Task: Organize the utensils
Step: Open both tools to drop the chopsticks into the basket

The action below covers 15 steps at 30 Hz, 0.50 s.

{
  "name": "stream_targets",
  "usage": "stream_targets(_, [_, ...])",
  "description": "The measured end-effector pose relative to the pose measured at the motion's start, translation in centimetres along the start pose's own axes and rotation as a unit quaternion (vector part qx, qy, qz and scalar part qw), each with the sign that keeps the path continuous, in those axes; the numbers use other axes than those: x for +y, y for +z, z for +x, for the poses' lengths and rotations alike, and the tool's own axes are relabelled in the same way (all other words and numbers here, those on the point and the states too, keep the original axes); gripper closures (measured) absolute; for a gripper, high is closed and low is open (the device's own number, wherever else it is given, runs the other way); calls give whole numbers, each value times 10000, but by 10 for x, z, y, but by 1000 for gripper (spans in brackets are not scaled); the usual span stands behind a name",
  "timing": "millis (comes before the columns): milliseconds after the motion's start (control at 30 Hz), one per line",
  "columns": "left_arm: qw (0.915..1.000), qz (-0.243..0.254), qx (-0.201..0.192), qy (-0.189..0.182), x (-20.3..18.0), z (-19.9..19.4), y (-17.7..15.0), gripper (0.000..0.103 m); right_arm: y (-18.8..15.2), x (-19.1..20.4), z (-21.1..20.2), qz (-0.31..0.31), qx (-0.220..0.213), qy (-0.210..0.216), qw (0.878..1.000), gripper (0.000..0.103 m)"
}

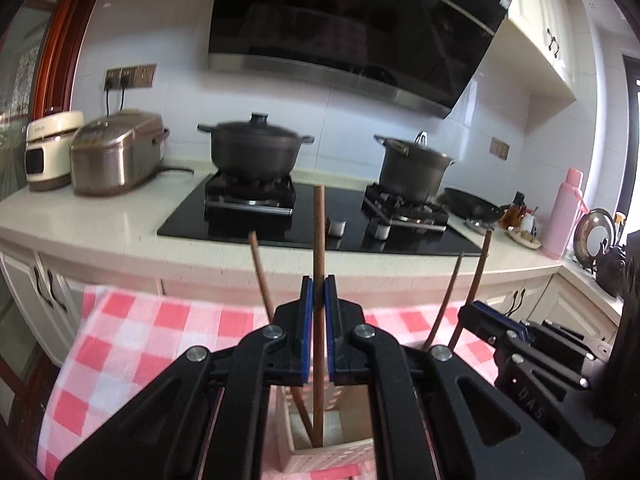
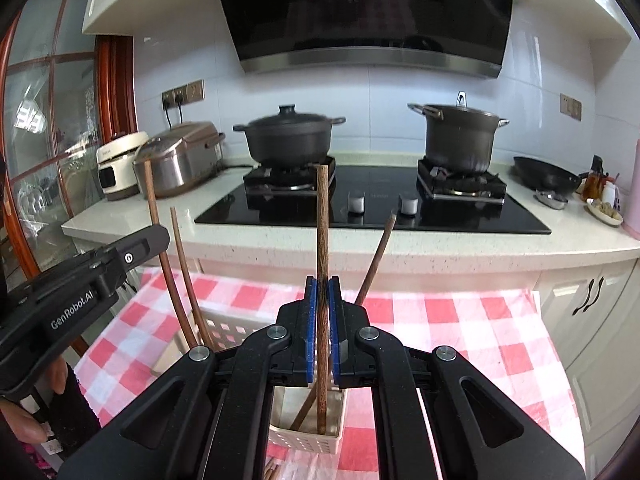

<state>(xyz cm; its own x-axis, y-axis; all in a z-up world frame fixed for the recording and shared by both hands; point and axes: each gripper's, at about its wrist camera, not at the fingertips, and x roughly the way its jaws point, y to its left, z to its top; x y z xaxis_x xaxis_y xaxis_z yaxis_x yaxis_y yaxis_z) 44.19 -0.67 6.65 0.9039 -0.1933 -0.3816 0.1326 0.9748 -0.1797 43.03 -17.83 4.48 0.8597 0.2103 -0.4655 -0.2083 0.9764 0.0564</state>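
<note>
Chopsticks are going into holders on both sides at once. The left gripper (image 1: 319,308) is pinching a brown chopstick (image 1: 319,240) upright between its blue pads (image 1: 306,320), the lower tip reaching down inside the pale perforated holder (image 1: 332,454) that is standing on the pink checked cloth (image 1: 132,344). A second chopstick (image 1: 260,272) is leaning in that holder, tilted away to the left.

The right gripper (image 2: 323,308) is doing the same job: its pads (image 2: 311,320) are clamping a darker grained chopstick (image 2: 322,240) nearly vertical, with the tip sitting low inside a white slotted basket (image 2: 308,438) on the same cloth (image 2: 460,320). Another stick (image 2: 378,256) is resting in that basket, slanting off to the right.

To finish well, I'd judge each hand wants to be keeping its stick plumb over its own container, lowering until the tip is touching the floor, and only then easing the pads apart. Letting go early risks a bounce or a topple over the rim. The leaning neighbours are close by, so a straight descent is mattering; a sideways nudge could lever them out. Both containers look light, so gentle pressure only.
</note>
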Motion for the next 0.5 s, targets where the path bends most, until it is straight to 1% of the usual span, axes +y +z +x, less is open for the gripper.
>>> stream_targets(133, [9999, 42, 83, 105, 5, 3, -11, 97, -5, -3, 7, 10, 60, 12, 10000, 96])
stream_targets(167, [9998, 50, 76, 153, 6, 2, -13, 97, -6, -4, 7, 3, 83, -1, 10000, 93])
stream_targets(267, [9997, 46, 28, 244, 9, -4, -15, 97, -6, -7, 5, 39, 88, -13, 10000, 93])
stream_targets(300, [9996, 45, 15, 273, 10, -7, -15, 96, -5, -8, 2, 41, 79, -13, 10000, 92])
stream_targets(367, [9993, 81, -45, 360, 12, -16, -13, 92, -4, -9, -7, 42, 12, -8, 10000, 85])
stream_targets(433, [9986, 159, -135, 492, 12, -29, -12, 79, -2, -12, -20, 55, -69, -9, 10000, 79])
stream_targets(467, [9978, 202, -200, 594, 13, -38, -11, 74, -2, -13, -27, 56, -109, -23, 9999, 79])
stream_targets(500, [9971, 233, -244, 675, 14, -46, -11, 64, -3, -14, -33, 61, -136, -32, 9999, 79])
